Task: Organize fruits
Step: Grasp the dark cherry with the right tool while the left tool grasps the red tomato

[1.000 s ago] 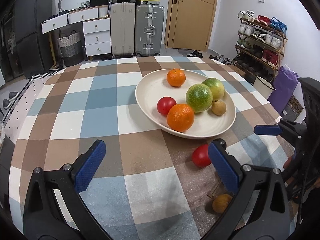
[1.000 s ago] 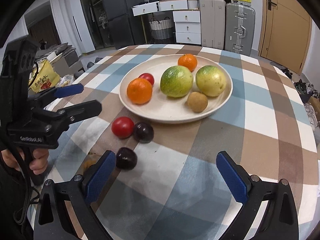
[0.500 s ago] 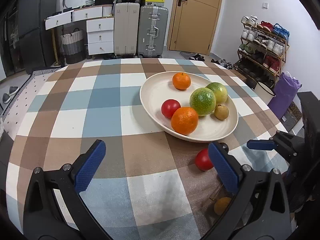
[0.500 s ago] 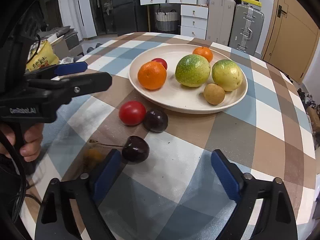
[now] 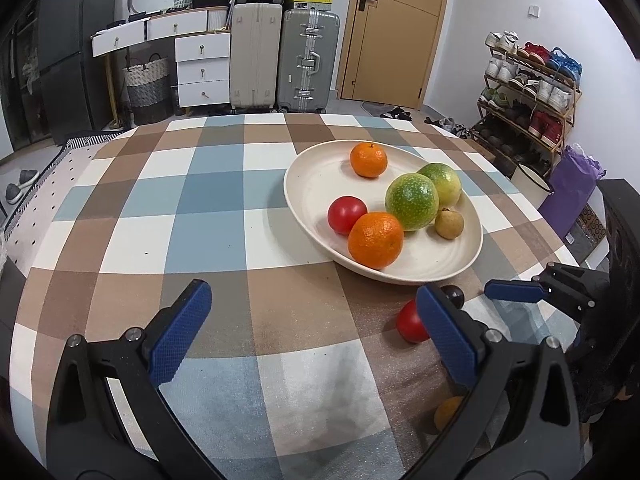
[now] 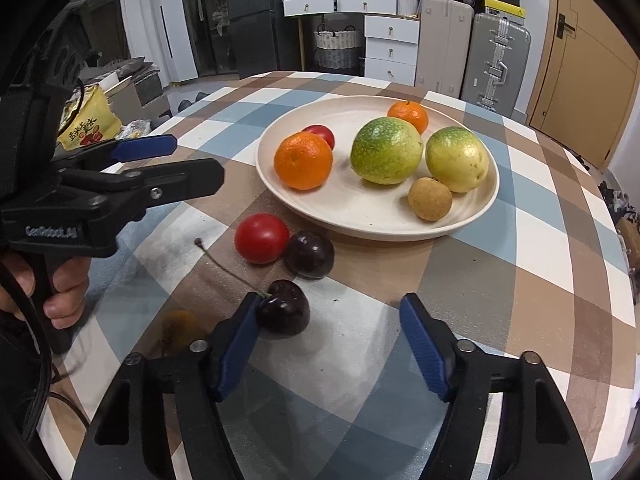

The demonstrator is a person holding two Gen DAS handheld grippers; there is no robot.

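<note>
A cream plate (image 6: 472,220) (image 5: 304,184) holds two oranges, two green fruits, a red tomato and a small brown fruit. On the cloth in front of it lie a red tomato (image 6: 261,238) (image 5: 410,326), a dark cherry (image 6: 309,254) and a stemmed dark cherry (image 6: 283,312). A yellow fruit (image 6: 180,326) (image 5: 448,412) lies nearer, partly hidden. My right gripper (image 6: 328,344) is open, its left pad beside the stemmed cherry. My left gripper (image 5: 312,336) is open and empty over the cloth; it also shows in the right wrist view (image 6: 160,160).
The checked tablecloth (image 5: 208,232) covers a round table. Suitcases (image 5: 280,60), drawers and a door stand behind it; a shoe rack (image 5: 528,96) is at the right. A yellow snack bag (image 6: 86,124) lies beyond the table's left edge.
My right gripper has moved forward and down toward the stemmed cherry, its jaws narrower. My left gripper has drawn back slightly, staying open.
</note>
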